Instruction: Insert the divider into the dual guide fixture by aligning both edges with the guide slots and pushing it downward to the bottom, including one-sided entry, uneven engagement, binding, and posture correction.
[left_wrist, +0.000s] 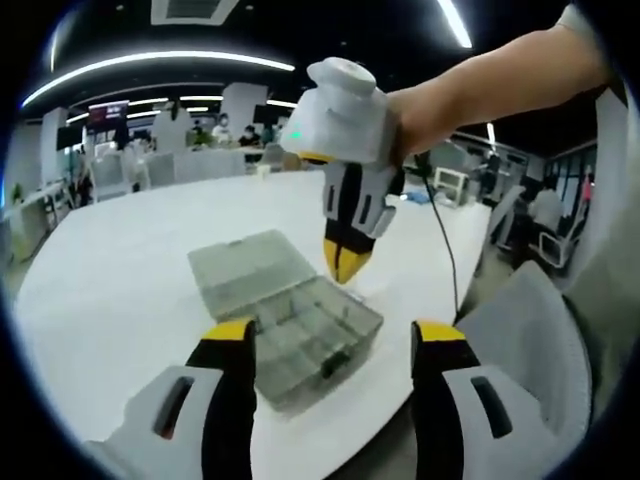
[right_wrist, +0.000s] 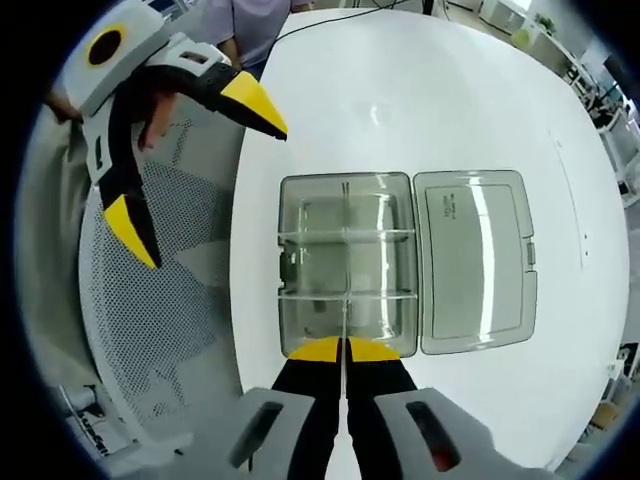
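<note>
Fingers over an open box, divider pinched edge-on.
Left gripper (left_wrist: 330, 345) fingers spread, holding nothing, box (left_wrist: 300, 325) just beyond them; right gripper (left_wrist: 347, 262) hangs over it. Right gripper (right_wrist: 344, 349) fingers pressed on the thin divider (right_wrist: 345, 290), lined along the box's (right_wrist: 347, 262) middle slots, lid (right_wrist: 475, 260) open beside; worktop (right_wrist: 420, 110) around, chair (right_wrist: 160, 300) beside.
</note>
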